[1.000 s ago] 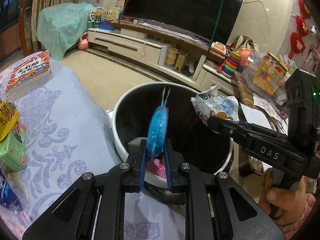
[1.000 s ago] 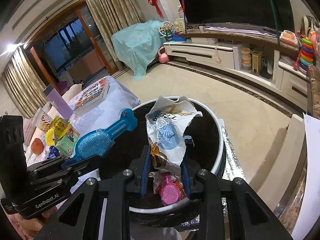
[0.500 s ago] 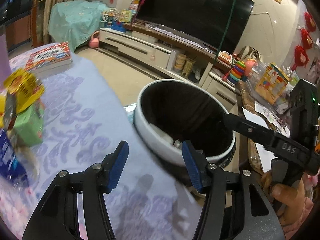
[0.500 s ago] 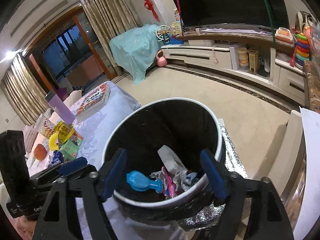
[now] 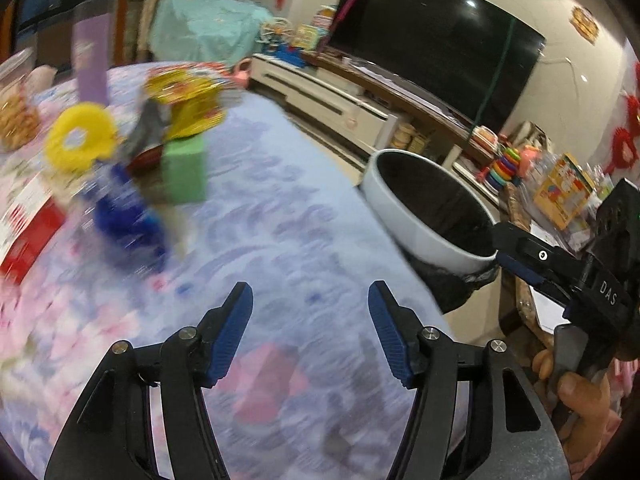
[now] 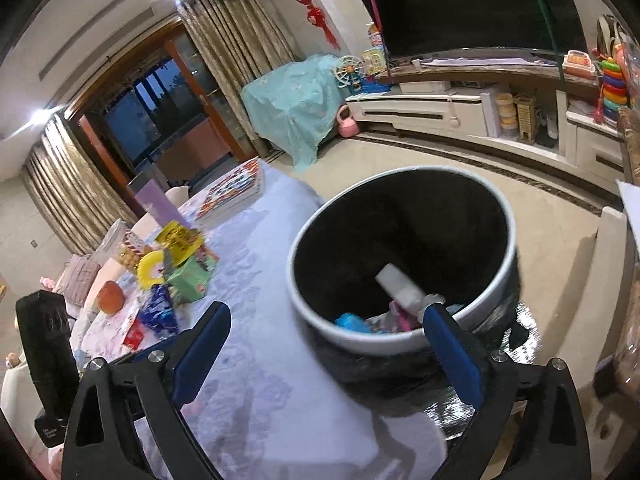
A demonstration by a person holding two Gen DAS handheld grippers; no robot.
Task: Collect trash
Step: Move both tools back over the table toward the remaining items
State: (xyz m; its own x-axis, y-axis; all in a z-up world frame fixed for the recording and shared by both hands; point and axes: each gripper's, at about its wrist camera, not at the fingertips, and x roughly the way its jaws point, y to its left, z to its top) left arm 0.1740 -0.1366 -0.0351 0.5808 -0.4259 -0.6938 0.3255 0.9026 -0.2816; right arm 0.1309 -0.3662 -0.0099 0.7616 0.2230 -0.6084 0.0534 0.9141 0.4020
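The white-rimmed bin (image 6: 400, 344) with a black liner stands beside the table. In it lie a blue plastic piece (image 6: 352, 322), a white wrapper (image 6: 400, 284) and pink scraps (image 6: 402, 316). My right gripper (image 6: 328, 316) hangs at the bin's near rim, its jaws opening wide with nothing held. My left gripper (image 5: 310, 300) is over the lilac tablecloth (image 5: 280, 220), its jaws also opening and empty. Ahead of it to the left lie a yellow wrapper (image 5: 188, 100), a green box (image 5: 184, 176) and a blue wrapper (image 5: 124, 216), all blurred. The bin (image 5: 420, 232) is to its right.
A yellow ring (image 5: 80, 138), a red packet (image 5: 28, 232), a purple cup (image 5: 92, 64) and books (image 6: 232, 196) also sit on the table. Beyond the bin are bare floor, a TV cabinet (image 6: 440, 112) and a toy shelf. A hand (image 5: 576, 392) grips the right tool.
Both grippers opened; the blue piece and the white snack bag dropped into the bin. The left gripper swung left off the bin over the table. The right one drew back a little.
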